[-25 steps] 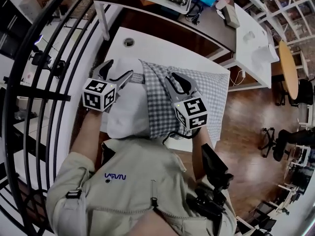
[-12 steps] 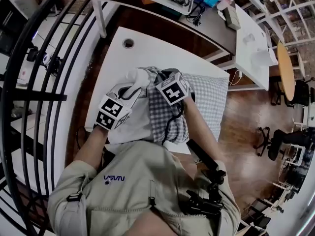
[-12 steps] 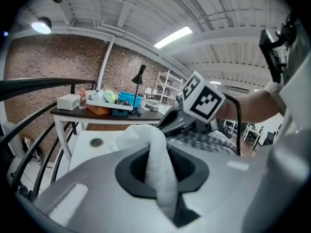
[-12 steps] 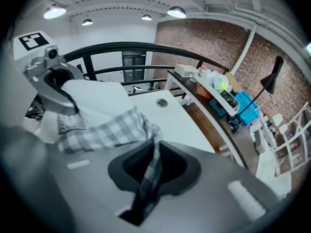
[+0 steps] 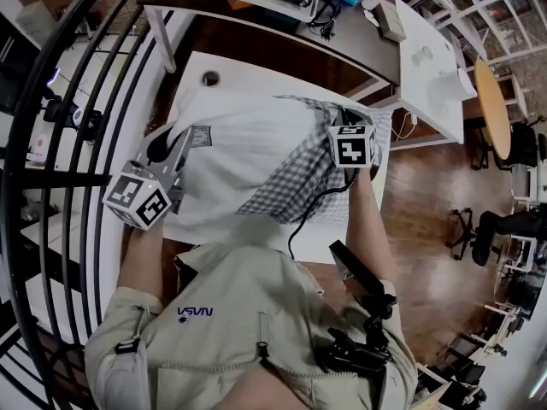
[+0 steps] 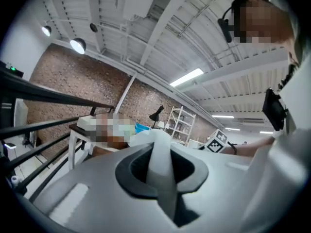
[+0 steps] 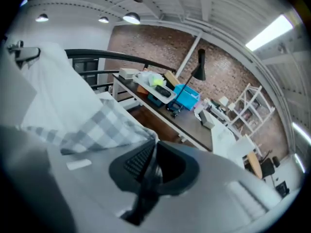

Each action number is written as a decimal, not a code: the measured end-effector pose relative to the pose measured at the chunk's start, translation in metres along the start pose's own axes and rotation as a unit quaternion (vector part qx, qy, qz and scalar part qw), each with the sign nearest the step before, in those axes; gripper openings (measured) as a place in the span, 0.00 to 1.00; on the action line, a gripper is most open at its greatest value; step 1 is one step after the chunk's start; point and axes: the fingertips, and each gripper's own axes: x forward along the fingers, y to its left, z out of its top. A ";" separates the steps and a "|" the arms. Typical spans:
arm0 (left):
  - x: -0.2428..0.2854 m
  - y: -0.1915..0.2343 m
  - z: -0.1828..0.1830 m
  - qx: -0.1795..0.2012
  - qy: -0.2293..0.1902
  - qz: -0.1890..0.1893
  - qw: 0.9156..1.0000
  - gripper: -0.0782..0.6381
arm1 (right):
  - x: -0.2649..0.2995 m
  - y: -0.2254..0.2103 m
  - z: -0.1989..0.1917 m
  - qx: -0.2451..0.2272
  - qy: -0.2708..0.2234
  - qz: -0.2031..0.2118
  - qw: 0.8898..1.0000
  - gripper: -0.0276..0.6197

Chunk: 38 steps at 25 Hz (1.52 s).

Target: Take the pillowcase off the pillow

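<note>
- Head view showed the biggest change. The white pillow (image 5: 248, 156) lay far more exposed than a second earlier, when the checked pillowcase (image 5: 299, 176) had covered roughly its right half. The cover was now drawn back and bunched over the pillow's right end, above the white bench (image 5: 248, 68).
- Both grippers had been crowded together half a second before, near the cover's open edge at the middle of the pillow. They had since spread well apart. The left gripper (image 5: 186, 139) sat at the pillow's left end, and the right gripper (image 5: 340, 126) sat at the far right among the checked cloth.
- Left jaws had just been closing, and the left gripper view showed them clamped on a fold of plain white pillow fabric that ran up between them.
- Right jaws had likewise just been closing after standing partly apart. The right gripper view showed them nearly together on a thin pinch of cloth, with the checked pillowcase running straight into the grip.
- Taken together, this read as the stripping pull under way, with one hand anchoring the pillow while the other dragged the cover off toward the right.
- Judging by how much white showed, well over half the pillow was free, but its right end was still inside the cover, so the task was not finished.
- A further pull to the right, or a fresh grip, seemed likely to be needed to clear that last end.
</note>
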 end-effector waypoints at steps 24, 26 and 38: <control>-0.041 -0.093 -0.153 0.223 0.235 -0.040 0.945 0.57 | -0.176 0.194 -0.076 0.133 -0.169 0.219 0.952 0.27; -0.046 -0.095 -0.179 0.243 0.269 -0.046 0.931 0.57 | -0.172 0.216 -0.093 0.118 -0.135 0.241 0.954 0.29; -0.035 -0.079 -0.200 0.280 0.300 -0.026 0.912 0.18 | -0.105 0.244 -0.122 -0.050 -0.066 0.137 0.987 0.12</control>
